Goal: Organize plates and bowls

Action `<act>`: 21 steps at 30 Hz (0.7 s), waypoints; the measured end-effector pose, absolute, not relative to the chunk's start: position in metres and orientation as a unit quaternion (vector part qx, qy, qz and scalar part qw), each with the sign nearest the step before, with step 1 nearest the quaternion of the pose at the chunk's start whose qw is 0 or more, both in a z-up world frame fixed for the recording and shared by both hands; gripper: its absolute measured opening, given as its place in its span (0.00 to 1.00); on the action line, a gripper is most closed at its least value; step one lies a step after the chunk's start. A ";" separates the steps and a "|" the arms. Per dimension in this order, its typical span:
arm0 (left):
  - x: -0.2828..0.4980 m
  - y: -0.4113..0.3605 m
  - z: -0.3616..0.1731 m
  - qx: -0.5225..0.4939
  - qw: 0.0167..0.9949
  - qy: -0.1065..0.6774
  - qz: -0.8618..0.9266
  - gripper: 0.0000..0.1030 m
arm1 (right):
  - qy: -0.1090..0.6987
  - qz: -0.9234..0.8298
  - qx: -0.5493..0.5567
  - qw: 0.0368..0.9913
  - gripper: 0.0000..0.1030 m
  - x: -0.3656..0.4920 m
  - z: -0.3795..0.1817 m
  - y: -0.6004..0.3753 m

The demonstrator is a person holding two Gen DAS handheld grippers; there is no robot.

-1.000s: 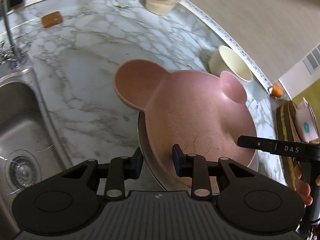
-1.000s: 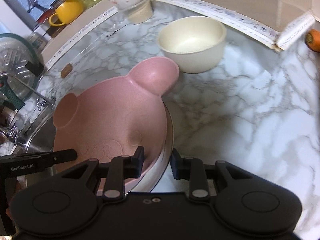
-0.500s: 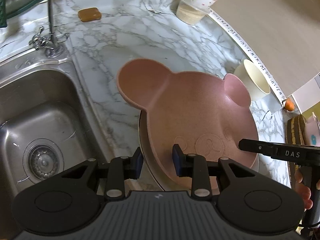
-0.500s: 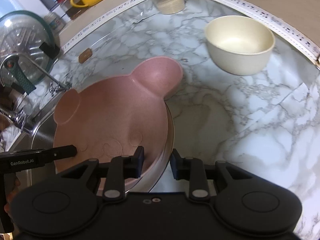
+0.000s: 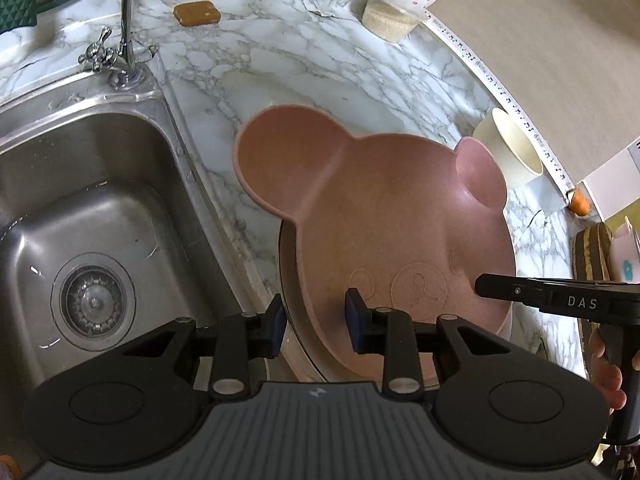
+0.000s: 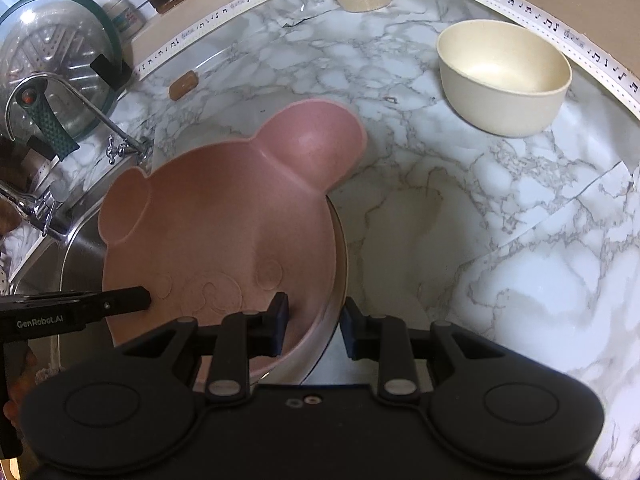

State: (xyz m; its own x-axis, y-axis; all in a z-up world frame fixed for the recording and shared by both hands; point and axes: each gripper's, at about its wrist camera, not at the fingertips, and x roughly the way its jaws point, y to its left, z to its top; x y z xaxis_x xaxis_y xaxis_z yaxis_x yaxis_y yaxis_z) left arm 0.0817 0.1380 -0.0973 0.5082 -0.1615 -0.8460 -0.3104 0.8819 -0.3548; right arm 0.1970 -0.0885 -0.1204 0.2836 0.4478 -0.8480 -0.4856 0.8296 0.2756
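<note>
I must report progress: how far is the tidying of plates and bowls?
Done: the pink plate already lies on a plate beneath it. In hand: left gripper and right gripper both clamp that stack's rim. Left: the cream bowl stands alone on the counter.

Two close, downward wrist views from opposite sides, sharing the pink plate (image 5: 392, 220).
</note>
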 end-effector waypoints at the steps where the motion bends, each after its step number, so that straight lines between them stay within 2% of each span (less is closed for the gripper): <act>1: 0.081 0.138 -0.098 -0.241 0.833 0.496 0.046 0.28 | 0.524 0.291 -0.019 0.800 0.27 0.196 -0.121 -0.089; 13: 0.078 0.137 -0.099 -0.239 0.839 0.488 0.040 0.28 | 0.528 0.280 -0.008 0.802 0.28 0.195 -0.122 -0.090; 21: 0.075 0.132 -0.093 -0.207 0.850 0.481 0.045 0.29 | 0.511 0.269 -0.042 0.815 0.32 0.189 -0.114 -0.085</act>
State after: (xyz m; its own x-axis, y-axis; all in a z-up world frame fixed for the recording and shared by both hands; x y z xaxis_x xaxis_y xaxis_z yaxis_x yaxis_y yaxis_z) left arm 0.0749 0.1320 -0.0931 0.5323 -0.1226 -0.8376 -0.2769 0.9098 -0.3092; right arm 0.1889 -0.0852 -0.1142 0.3325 0.3952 -0.8563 -0.4818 0.8517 0.2060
